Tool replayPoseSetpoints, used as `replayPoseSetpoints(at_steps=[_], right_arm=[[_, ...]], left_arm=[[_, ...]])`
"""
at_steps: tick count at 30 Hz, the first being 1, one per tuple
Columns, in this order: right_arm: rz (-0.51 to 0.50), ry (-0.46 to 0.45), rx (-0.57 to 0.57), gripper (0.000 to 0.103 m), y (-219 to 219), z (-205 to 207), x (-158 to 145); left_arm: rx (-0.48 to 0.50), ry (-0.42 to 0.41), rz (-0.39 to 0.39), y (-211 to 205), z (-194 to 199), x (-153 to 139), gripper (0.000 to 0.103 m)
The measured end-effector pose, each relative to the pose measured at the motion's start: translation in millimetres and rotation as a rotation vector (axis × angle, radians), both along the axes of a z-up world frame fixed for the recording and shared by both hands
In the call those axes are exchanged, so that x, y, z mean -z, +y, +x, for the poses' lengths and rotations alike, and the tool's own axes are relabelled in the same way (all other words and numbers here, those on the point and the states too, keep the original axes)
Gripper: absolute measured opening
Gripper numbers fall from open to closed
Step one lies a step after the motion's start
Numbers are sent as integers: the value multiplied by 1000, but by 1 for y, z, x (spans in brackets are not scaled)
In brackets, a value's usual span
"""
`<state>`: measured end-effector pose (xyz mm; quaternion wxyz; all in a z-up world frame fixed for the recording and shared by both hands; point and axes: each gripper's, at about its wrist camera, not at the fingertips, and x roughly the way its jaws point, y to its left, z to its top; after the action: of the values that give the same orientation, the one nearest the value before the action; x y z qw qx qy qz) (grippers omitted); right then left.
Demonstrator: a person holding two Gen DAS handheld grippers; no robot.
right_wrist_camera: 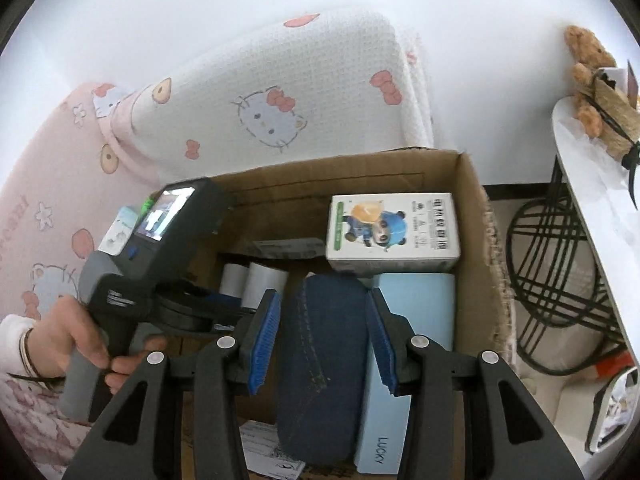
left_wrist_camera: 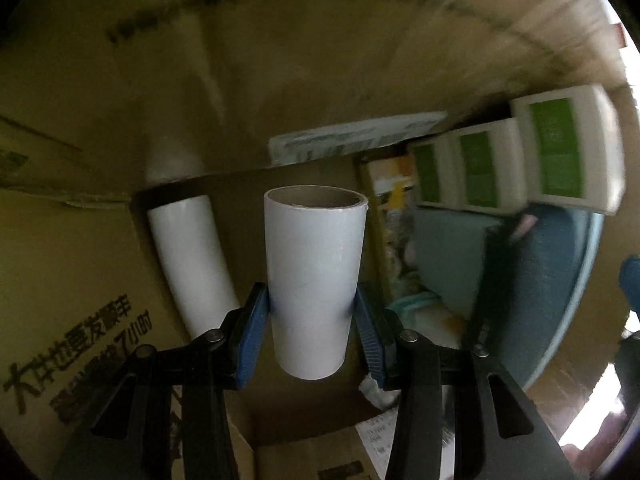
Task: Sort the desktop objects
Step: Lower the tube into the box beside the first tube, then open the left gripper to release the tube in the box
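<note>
The left gripper (left_wrist_camera: 312,312) has its blue fingers (left_wrist_camera: 254,334) clamped on the lower part of a white roll (left_wrist_camera: 314,280), held upright inside the cardboard box (left_wrist_camera: 80,240), with its brown core showing at the open top. The right gripper (right_wrist_camera: 322,336) has its fingers pressed to both sides of a dark blue case (right_wrist_camera: 322,364), which looks gripped and hangs over the box interior, partly covering a pale blue box marked LUCKY (right_wrist_camera: 416,320). Judging by this, the step in hand is packing: both items are being lowered into the box, and next each needs a free patch of floor before the fingers let go. A second white roll (left_wrist_camera: 192,264) stands just beside the held one on its left, so the roll should go down without knocking it. Further in, a white carton with a panda picture (right_wrist_camera: 390,232) and green-panelled packs (left_wrist_camera: 556,156) fill the back, leaving little room. Beyond the box lie a Hello Kitty pillow (right_wrist_camera: 280,92) and a wire-legged side table (right_wrist_camera: 560,280).
</note>
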<state>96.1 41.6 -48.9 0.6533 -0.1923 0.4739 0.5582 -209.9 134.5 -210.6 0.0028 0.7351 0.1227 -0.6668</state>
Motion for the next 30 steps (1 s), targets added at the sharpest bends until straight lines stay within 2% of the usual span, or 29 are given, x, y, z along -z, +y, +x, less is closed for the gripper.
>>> replayPoseSetpoints(at_steps=[3, 7, 16, 19, 22, 25, 30], right_arm=[[3, -27, 12, 41, 2, -4, -4], [24, -14, 18, 41, 1, -5, -9], [33, -27, 10, 41, 5, -12, -11], [35, -23, -2, 41, 7, -16, -11], [6, -59, -37, 41, 13, -24, -9], [-25, -101, -76, 41, 18, -33, -8], [-64, -58, -113, 41, 26, -40, -3]], left_arm=[[4, -8, -52, 3, -1, 6, 48], [-32, -24, -73, 1, -2, 16, 48], [-55, 34, -156, -4, -4, 19, 48], [-59, 25, -135, -7, -4, 16, 48], [-84, 52, -91, -16, -4, 1, 48], [-69, 104, -34, -21, -1, -25, 48], [0, 253, -15, -26, 11, -75, 48]])
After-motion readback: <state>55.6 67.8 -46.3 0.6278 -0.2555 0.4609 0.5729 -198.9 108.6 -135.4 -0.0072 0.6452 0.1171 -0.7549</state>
